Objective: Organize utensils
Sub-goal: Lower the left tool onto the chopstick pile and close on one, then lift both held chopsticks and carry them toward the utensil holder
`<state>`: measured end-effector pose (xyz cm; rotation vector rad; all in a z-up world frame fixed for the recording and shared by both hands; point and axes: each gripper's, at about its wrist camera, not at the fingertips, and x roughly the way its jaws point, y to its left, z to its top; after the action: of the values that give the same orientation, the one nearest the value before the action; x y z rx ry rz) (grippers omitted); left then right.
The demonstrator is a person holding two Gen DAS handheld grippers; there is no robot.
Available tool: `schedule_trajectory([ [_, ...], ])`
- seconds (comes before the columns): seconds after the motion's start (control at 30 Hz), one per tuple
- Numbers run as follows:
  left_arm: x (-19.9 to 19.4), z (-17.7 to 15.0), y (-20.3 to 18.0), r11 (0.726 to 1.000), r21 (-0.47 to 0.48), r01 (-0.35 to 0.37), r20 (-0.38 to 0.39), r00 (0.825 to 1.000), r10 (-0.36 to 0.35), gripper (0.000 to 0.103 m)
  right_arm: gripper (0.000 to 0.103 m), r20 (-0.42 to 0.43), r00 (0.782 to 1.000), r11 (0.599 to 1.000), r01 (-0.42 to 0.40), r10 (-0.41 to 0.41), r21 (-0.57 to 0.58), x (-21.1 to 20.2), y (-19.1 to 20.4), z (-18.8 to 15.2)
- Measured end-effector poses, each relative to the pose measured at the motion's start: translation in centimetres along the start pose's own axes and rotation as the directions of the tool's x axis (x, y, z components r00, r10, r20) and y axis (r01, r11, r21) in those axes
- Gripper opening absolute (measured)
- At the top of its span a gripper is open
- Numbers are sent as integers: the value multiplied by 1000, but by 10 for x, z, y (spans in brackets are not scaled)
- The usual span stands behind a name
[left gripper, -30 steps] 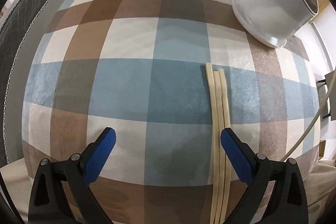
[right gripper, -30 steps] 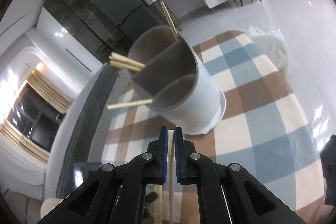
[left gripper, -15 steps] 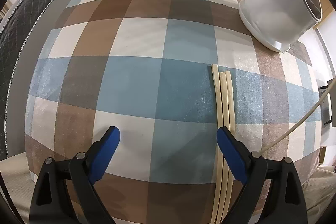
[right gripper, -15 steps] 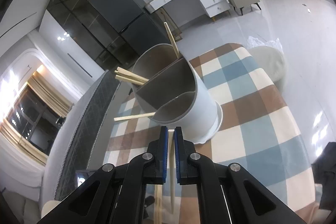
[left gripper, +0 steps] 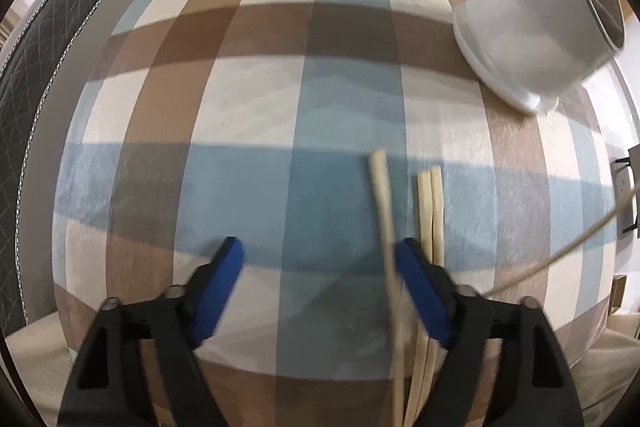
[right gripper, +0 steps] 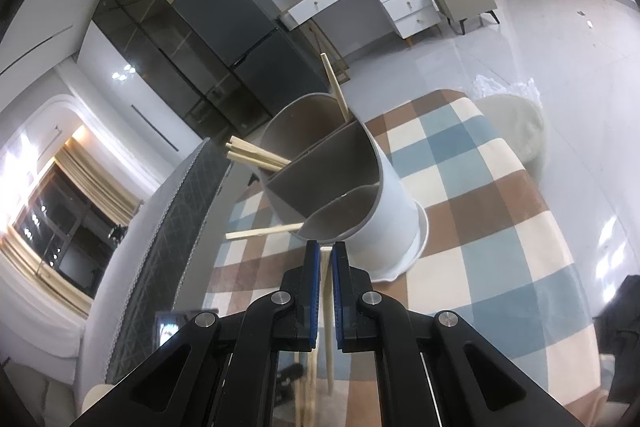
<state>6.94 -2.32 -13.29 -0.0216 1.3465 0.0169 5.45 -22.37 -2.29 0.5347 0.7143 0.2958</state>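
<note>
Left wrist: my left gripper (left gripper: 316, 267), jaws just closing, brackets one chopstick (left gripper: 385, 227) for pickup; my right gripper (right gripper: 326, 259) pinches another for the holder (right gripper: 352, 187).

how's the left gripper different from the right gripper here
The left gripper points down at the checked tablecloth with jaws apart, just closing, one loose chopstick between them beside the right pad. The right gripper is shut on its chopstick and faces the divided white holder. Both have black bodies and blue pads.
</note>
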Motion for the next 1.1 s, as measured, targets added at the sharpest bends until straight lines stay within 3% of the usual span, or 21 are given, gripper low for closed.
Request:
schedule_trajectory([
  [0.23,3,40,-24,998,57,11,-17,1000,-10,5,5,0,1000,1000,-5,5,-13,1,3,1],
  [0.4,3,46,-28,999,21,34,-17,999,-34,2,5,-3,1000,999,6,-6,-38,1,8,0],
  [0.53,-27,38,-11,994,-36,104,89,991,-100,2,5,7,1000,995,23,-22,-92,-5,17,-5],
  [0.67,-72,27,13,985,-50,165,267,953,-146,2,5,31,999,990,34,-30,-138,-14,28,-13],
  [0.77,-101,15,24,972,-52,230,386,902,-193,2,5,50,998,987,39,-32,-157,-23,35,-22],
  [0.87,-116,7,32,965,-33,259,453,865,-217,2,5,82,995,977,74,-59,-199,-30,46,-31],
  [1.0,-123,-8,34,961,-6,276,478,845,-240,2,5,109,991,969,95,-71,-229,-39,57,-41],
  [1.1,-128,-14,35,960,13,281,479,841,-253,2,5,129,989,964,107,-77,-245,-44,62,-46],
])
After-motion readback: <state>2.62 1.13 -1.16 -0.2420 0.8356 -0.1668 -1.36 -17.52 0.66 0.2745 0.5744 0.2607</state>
